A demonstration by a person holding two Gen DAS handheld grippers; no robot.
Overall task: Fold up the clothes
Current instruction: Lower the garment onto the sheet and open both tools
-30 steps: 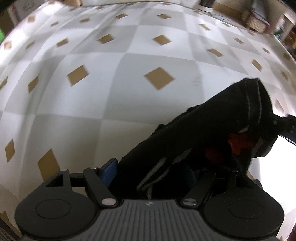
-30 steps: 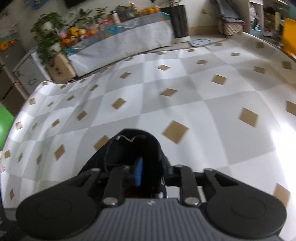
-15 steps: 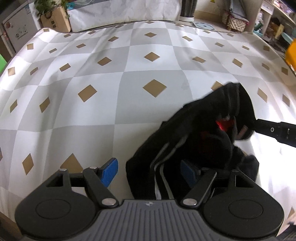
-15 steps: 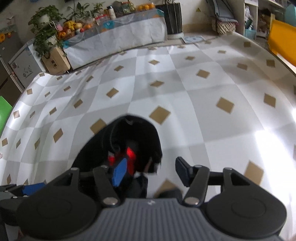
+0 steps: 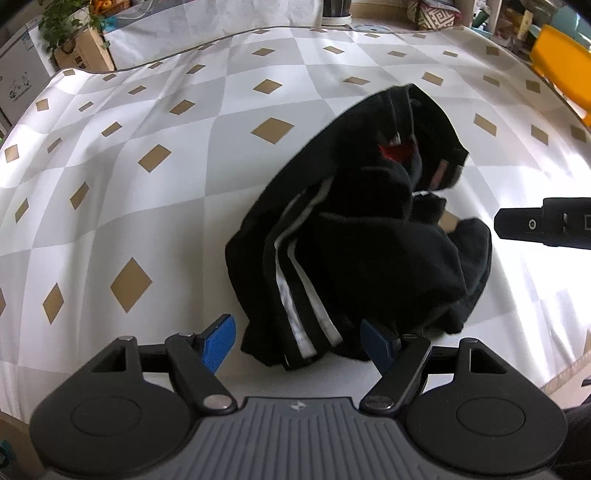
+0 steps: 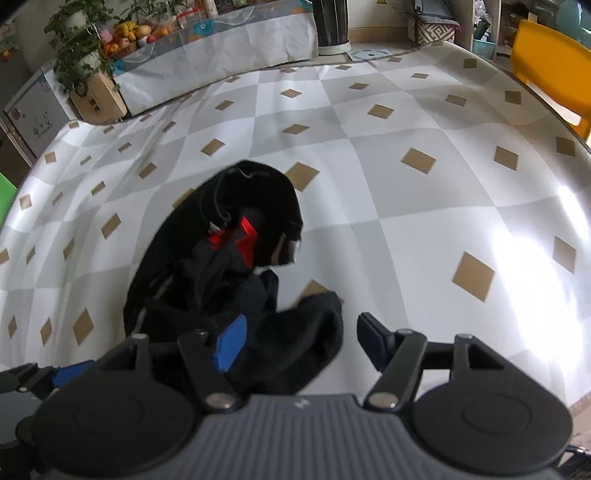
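Observation:
A black garment (image 5: 351, 240) with white side stripes and a red patch lies crumpled in a heap on the checked tablecloth (image 5: 147, 110). My left gripper (image 5: 298, 341) hangs open over the heap's near end, its blue pads apart from the cloth. One finger of the right gripper (image 5: 543, 225) shows at the right edge of that view. In the right wrist view the garment (image 6: 229, 266) lies ahead and to the left. My right gripper (image 6: 301, 343) has its jaws opening; a dark fold lies under the gap, and the pads do not press on it.
A yellow chair (image 6: 550, 62) stands past the table's far right edge. A cardboard box (image 6: 96, 99), potted plants (image 6: 77, 44) and a covered bench with fruit (image 6: 221, 33) lie beyond the far edge. The table's near right edge (image 5: 565, 373) is close.
The right gripper has opened and let go of the garment, which now lies in a heap. Both grippers have drawn back and slightly up from it.

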